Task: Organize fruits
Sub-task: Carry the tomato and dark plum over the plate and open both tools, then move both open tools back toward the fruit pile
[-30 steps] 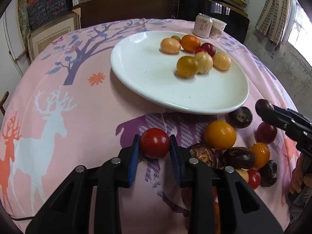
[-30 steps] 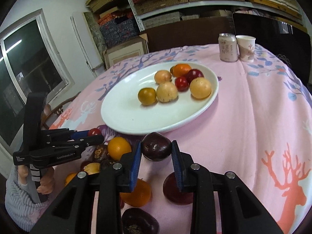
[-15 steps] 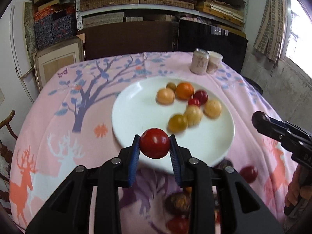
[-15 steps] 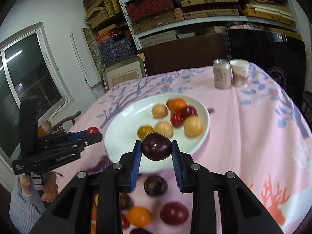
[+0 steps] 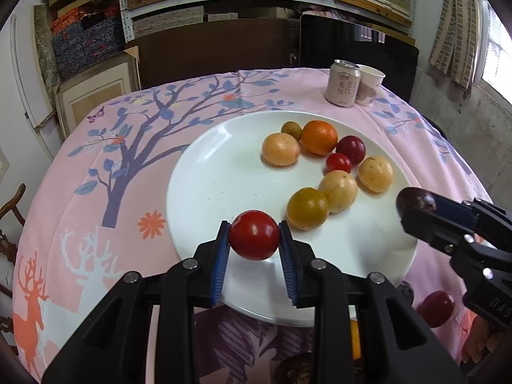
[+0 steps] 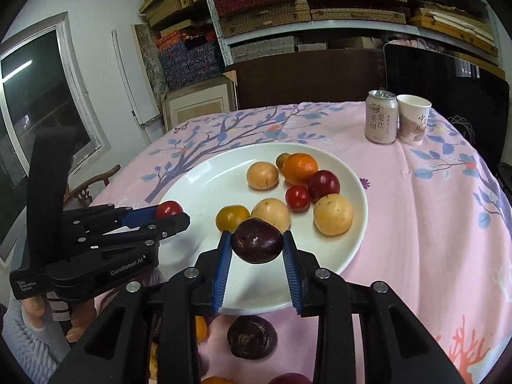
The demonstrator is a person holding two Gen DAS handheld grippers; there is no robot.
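Right gripper [image 6: 257, 245] jaws opening around dark purple fruit [image 6: 257, 240], hovering over near rim of white plate [image 6: 204, 192]. Left gripper [image 5: 254, 240] pinching red tomato [image 5: 253, 239], also over near rim. 2 drops pending.

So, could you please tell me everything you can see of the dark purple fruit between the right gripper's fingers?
The dark purple fruit is round and glossy, with a dull maroon-brown skin and small pale flecks. It sits between the blue ribbed pads of the right gripper, whose jaws are opening. It hangs above the near rim of the white plate, just in front of a yellow-green fruit and a tan one.
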